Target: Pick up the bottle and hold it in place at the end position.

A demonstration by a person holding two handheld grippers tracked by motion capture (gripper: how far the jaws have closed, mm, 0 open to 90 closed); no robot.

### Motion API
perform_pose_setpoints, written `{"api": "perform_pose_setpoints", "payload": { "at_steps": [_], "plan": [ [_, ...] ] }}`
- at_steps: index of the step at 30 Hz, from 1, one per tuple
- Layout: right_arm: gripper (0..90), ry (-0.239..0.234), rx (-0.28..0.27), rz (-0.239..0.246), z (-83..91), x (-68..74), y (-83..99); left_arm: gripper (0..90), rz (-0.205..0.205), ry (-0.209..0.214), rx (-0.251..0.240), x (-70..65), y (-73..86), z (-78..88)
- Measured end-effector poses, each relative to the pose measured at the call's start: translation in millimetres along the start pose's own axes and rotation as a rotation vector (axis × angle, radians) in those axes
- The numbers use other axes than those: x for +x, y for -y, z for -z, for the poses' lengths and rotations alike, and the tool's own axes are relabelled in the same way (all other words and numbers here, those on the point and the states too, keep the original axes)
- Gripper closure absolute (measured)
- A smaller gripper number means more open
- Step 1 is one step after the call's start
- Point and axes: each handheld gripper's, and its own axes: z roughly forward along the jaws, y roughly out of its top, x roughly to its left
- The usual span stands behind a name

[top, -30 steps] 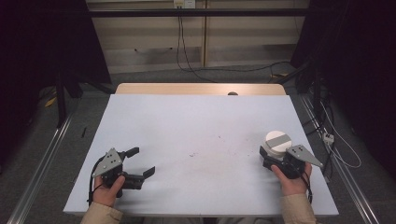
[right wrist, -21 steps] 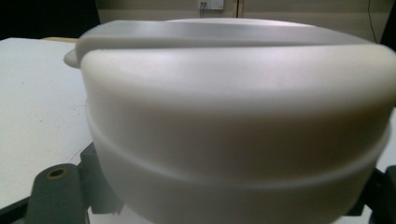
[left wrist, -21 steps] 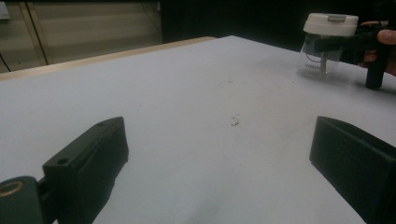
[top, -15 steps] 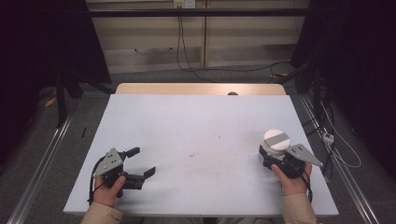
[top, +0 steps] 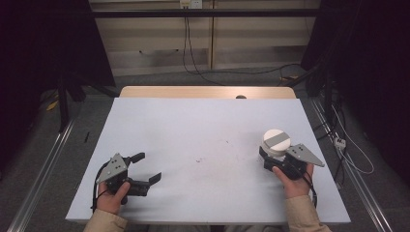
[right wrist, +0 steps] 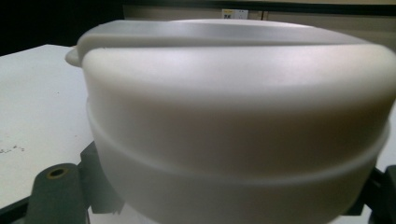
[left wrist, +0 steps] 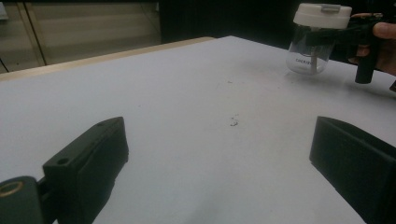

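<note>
White bench [top: 193, 130] top, bare apart from a few dark specks near its middle. Right tool [top: 271, 155] at the near right of the bench, held in the person's right hand [top: 292, 181], jaws clamped on a clear jar [top: 276, 143] with a white lid [top: 276, 137]; the jaws have just been closing, with the jar between them. Grey strip runs across the lid top. In the left gripper view the jar [left wrist: 314, 49] is upright, clear body under the white lid [left wrist: 322, 14], black jaws gripping it just below the lid; its base looks slightly off the bench, cannot tell for sure. Printed text on the glass, too small to read. In the right gripper view the lid [right wrist: 233, 84] is right up against the camera, jaws on either side below it. Left tool [top: 145, 167] at the near left, held in the left hand [top: 112, 198], jaws wide apart, nothing between them, low over the bench. The two tools are well apart. Cables [top: 193, 53] on the floor beyond the far edge.
</note>
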Motion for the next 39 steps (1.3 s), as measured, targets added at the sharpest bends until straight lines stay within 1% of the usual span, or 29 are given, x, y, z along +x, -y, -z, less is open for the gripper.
{"api": "perform_pose_setpoints", "payload": {
  "at_steps": [5, 19, 31, 33, 36, 39],
  "plan": [
    [18.4, -0.015, -0.006, -0.003, -3.3, 3.3, -2.3, 4.0, -0.001, 0.002, -0.001, -0.5, -0.1, -0.4],
    [18.4, -0.056, -0.011, 0.007, -16.0, 14.0, -7.4, 4.0, 0.001, 0.005, -0.002, -0.6, -0.1, -0.8],
    [18.4, -0.073, -0.013, 0.01, -26.9, 23.7, -11.1, 4.1, 0.004, 0.007, -0.004, -0.2, -0.1, -0.8],
    [18.4, -0.071, -0.013, 0.023, -28.9, 25.9, -12.1, 4.0, 0.007, 0.006, -0.006, -0.4, -0.2, -1.3],
    [18.4, -0.082, -0.015, 0.018, -31.6, 28.9, -12.9, 4.0, 0.003, 0.006, -0.007, -0.3, -0.4, -1.5],
    [18.4, -0.087, -0.014, 0.023, -34.7, 31.7, -13.6, 4.0, 0.005, 0.008, -0.006, -0.9, -0.4, -1.6]
  ]
}}
